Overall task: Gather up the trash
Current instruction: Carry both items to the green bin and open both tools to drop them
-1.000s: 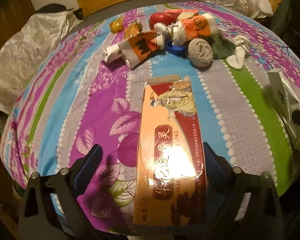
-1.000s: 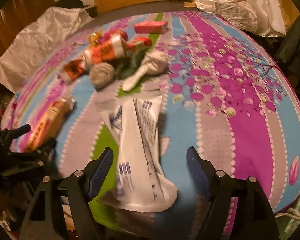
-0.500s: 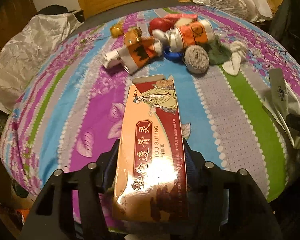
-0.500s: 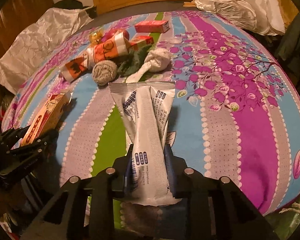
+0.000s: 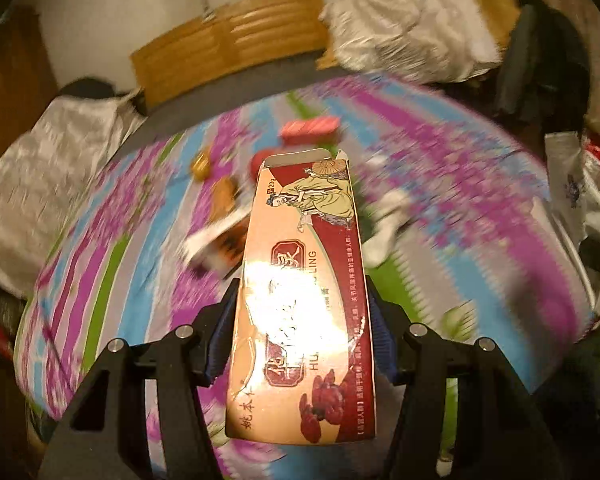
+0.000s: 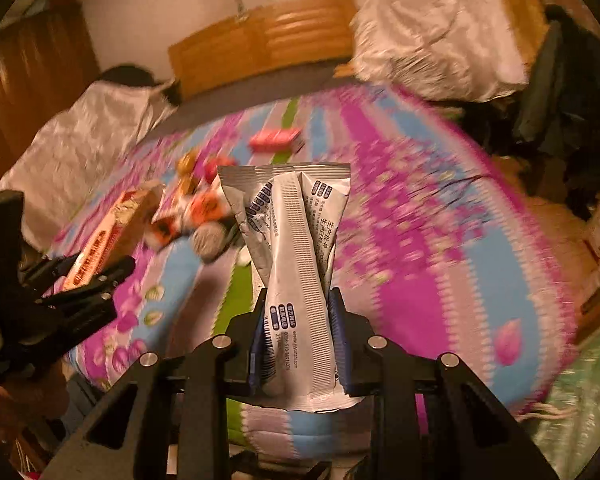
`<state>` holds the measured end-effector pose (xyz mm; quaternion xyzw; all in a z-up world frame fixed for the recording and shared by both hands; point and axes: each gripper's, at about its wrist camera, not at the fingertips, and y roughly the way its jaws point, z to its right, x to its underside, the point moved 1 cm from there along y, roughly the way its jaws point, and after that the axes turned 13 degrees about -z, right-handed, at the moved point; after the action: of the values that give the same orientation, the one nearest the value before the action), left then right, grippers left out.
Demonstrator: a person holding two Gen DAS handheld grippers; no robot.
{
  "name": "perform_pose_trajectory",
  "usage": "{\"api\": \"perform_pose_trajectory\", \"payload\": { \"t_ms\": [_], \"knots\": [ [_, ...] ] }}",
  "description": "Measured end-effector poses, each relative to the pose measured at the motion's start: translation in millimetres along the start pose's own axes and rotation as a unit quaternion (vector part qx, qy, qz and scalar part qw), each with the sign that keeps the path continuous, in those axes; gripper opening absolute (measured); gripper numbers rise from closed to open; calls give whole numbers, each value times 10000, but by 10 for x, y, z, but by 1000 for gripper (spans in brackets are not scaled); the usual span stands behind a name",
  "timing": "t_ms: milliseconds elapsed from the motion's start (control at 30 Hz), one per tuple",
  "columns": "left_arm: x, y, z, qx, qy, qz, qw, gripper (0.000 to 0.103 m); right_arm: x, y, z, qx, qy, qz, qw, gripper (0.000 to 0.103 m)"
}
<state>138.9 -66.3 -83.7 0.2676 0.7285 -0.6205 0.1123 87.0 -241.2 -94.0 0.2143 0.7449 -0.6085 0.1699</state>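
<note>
Two pieces of trash are held clear of the bed (image 5: 480,208), one in each gripper. In the left wrist view, a long red-and-cream carton (image 5: 304,300) is clamped by its lower half between the blue pads of the left gripper (image 5: 302,332), its opened far flap pointing over the blurred heap of leftover trash (image 5: 220,216) in the middle of the floral bedspread. Because the carton is hollow and glossy, it could be crushed or could slide out if the lift is jerked. In the right wrist view, a silver foil packet (image 6: 296,264) is pinched narrowly by the right gripper (image 6: 298,340), its upper end fanning out unsupported; being limp and slick, it is judged likely to slip. The left gripper (image 6: 80,280) is seen just beside at the left, so a collision could follow if both are swung together.
</note>
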Motion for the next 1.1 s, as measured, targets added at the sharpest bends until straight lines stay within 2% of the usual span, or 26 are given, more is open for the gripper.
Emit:
{"api": "perform_pose_trajectory", "payload": {
  "t_ms": [133, 233, 400, 633, 700, 867, 900, 1000, 1100],
  "knots": [
    [-224, -222, 433, 280, 412, 334, 9982, 55, 27, -576, 454, 310, 497, 394, 9975, 30],
    [-375, -404, 835, 509, 799, 599, 9937, 55, 120, -938, 782, 562, 873, 607, 9927, 30],
    [-485, -675, 1583, 1019, 1491, 915, 9793, 55, 387, -1500, 1341, 1131, 1507, 839, 9785, 30],
    [-360, -1017, 2574, 1595, 2565, 1266, 9449, 55, 959, -2083, 2107, 1871, 2402, 929, 9480, 30],
    [-276, -1114, 2868, 1778, 2906, 1340, 9306, 55, 1102, -2171, 2277, 2034, 2614, 920, 9391, 30],
    [-135, -1227, 3328, 2102, 3405, 1324, 9068, 55, 1451, -2368, 2675, 2357, 3019, 843, 9199, 31],
    [-138, -1220, 3408, 2158, 3481, 1293, 9031, 55, 1493, -2350, 2653, 2423, 3073, 834, 9165, 31],
    [-64, -1268, 3639, 2345, 3726, 1196, 8899, 55, 1612, -2350, 2802, 2484, 3232, 768, 9099, 31],
    [38, -1275, 3836, 2375, 3996, 1192, 8773, 55, 1702, -2292, 2905, 2503, 3344, 629, 9064, 31]
  ]
}}
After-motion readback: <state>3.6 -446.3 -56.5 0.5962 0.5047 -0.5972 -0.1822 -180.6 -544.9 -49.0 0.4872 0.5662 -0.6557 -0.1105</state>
